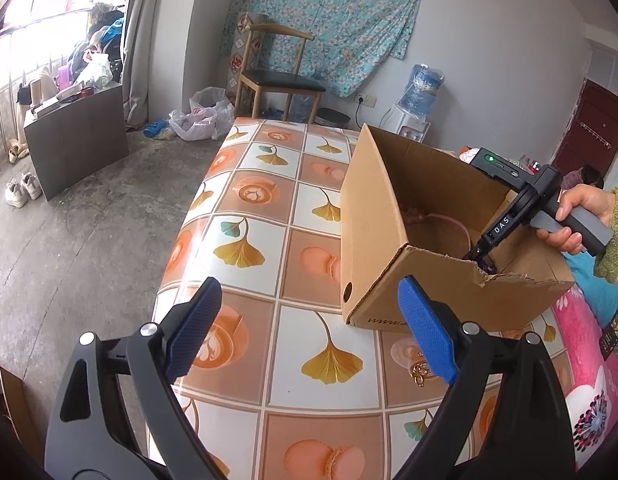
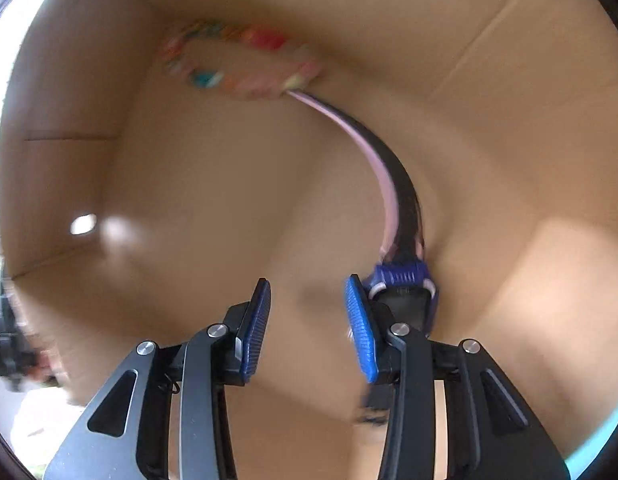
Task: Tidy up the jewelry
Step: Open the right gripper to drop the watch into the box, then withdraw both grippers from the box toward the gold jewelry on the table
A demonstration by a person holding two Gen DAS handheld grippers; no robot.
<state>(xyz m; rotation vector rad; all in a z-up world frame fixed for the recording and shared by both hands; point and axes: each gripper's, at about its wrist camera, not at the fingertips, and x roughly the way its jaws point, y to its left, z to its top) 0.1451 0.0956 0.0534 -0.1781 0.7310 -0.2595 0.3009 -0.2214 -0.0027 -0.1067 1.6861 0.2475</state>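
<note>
The right gripper (image 2: 307,328) is seen inside the cardboard box (image 1: 373,216), pointing down at its floor. Its jaws stand partly apart with nothing between the pads; bare cardboard shows through the gap. No grip is observed.

The headband (image 2: 389,184), pink on one face and dark on the other, is found lying in the box. One end, with small comb teeth, rests just beside the outer face of the gripper's right finger; whether it touches cannot be told. From there the band curves up the picture and leftward, so its long axis runs from near right to far left. The far end lies by a blurred multicoloured beaded piece (image 2: 237,62) near the far wall; whether the two are joined cannot be told.

The headband is judged light, springy and smooth, likely to slip or twist if pinched on its edge. A hold across the flat width, near mid-arc, is recommended.

The left gripper (image 1: 313,328) is held wide open and empty over the patterned tablecloth (image 1: 269,208), where a small gold trinket (image 1: 423,372) lies near its right finger, outside the box.
</note>
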